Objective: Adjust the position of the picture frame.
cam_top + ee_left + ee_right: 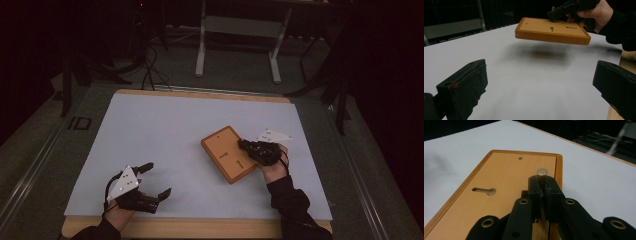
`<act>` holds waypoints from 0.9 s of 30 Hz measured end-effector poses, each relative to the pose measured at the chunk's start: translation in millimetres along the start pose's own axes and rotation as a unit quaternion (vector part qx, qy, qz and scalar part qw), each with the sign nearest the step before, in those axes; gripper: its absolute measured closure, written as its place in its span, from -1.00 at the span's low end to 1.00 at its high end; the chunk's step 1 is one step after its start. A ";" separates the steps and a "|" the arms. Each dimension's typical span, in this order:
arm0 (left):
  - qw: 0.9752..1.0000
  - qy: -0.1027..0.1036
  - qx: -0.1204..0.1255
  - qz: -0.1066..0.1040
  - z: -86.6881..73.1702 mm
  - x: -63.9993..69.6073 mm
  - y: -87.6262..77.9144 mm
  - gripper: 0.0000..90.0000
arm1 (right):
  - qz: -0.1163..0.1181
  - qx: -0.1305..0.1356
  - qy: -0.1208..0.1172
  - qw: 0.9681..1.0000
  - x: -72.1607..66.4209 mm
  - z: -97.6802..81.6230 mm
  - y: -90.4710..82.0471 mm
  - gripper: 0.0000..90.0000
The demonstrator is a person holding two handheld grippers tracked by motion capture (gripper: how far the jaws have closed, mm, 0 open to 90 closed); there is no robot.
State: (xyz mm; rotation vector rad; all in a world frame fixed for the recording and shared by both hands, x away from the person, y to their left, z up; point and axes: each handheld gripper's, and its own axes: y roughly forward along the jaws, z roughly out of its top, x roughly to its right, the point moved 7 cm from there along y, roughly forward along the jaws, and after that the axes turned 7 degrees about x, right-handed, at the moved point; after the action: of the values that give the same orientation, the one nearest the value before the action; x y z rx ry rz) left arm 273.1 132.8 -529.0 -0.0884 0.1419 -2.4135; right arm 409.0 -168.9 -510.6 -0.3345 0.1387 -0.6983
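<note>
Right tongs (243,145) pinching edge of wooden board (228,153), board lifted clear above white bench (165,130), small metal peg (542,172) just beyond tips, left tongs (156,179) spread wide, well apart from board

The white sheet (165,145) lies bare left of the lifted wooden board (230,153), the sole obstacle.

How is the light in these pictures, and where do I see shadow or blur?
High view: dim, the surroundings nearly black, the white table cover the brightest area. Left gripper view: a soft dark shadow lies under the raised wooden board; the near jaws look blurred. Right gripper view: the board's grain and keyhole slot are sharp, the far background is dark and unfocused.
</note>
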 end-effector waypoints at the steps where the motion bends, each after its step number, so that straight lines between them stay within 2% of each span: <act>1: 1.000 0.000 0.000 0.000 0.0 0.1 0.0 -1.00 | 0.005 -0.001 0.000 1.000 -2.3 0.4 3.1 0.89; 7: 1.000 0.002 0.000 -0.001 0.0 0.4 -0.3 -1.00 | 0.040 -0.005 -0.005 0.999 -16.1 0.0 22.7 0.89; 14: 1.000 0.002 -0.002 0.000 -0.6 0.5 -0.5 -1.00 | 0.083 -0.017 -0.009 0.996 -34.3 -6.1 48.2 0.89; 21: 1.000 0.001 -0.002 -0.001 -0.8 0.7 -1.6 -1.00 | 0.112 -0.031 -0.007 0.993 -47.3 -14.7 67.9 0.89; 27: 1.000 0.002 -0.002 -0.002 -0.8 1.4 -1.6 -1.00 | 0.122 -0.042 -0.010 0.992 -50.1 -20.7 76.7 0.89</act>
State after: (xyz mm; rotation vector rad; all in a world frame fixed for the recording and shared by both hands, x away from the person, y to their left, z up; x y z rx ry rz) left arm 270.9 133.1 -529.6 -0.0860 0.1484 -2.4176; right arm 412.5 -86.7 -555.9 -0.3984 0.1871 -0.4481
